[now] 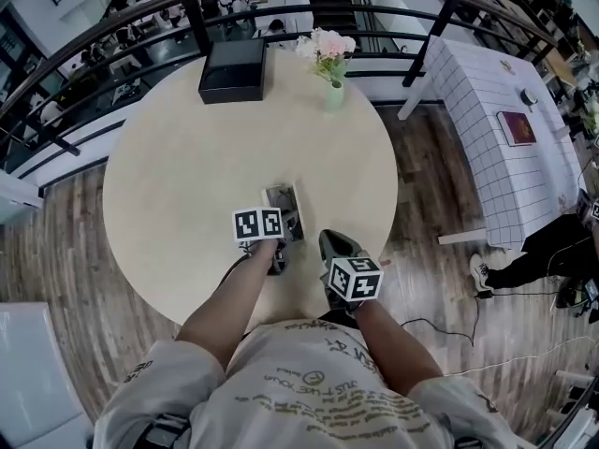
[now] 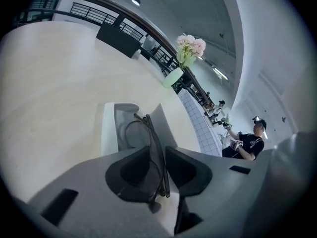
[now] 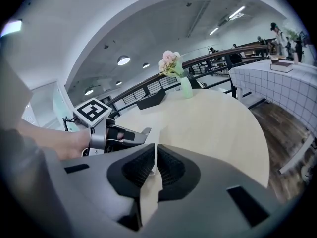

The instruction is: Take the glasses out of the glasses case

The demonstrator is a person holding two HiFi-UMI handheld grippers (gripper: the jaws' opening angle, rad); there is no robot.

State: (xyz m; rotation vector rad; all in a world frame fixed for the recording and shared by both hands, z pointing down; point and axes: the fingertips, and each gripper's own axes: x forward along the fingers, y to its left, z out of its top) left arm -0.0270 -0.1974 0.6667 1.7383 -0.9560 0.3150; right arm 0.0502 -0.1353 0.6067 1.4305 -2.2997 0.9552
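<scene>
Left tool point(image 2: 157, 155) apart astride glasses point(image 2: 144, 133) in the open case point(image 2: 109, 128); right tool point(image 3: 154, 155) closed, empty; vase point(image 1: 334, 94), black box point(image 1: 233, 70) across table point(image 1: 178, 176).

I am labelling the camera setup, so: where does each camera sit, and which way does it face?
Head view: on the head, looking steeply down at the round table; forearms and shirt show.
Left gripper view: on the left gripper, along its tongs at the glasses and glasses case.
Right gripper view: on the right gripper, across the table; the left hand shows.
Shared: flower vase in all three.
</scene>
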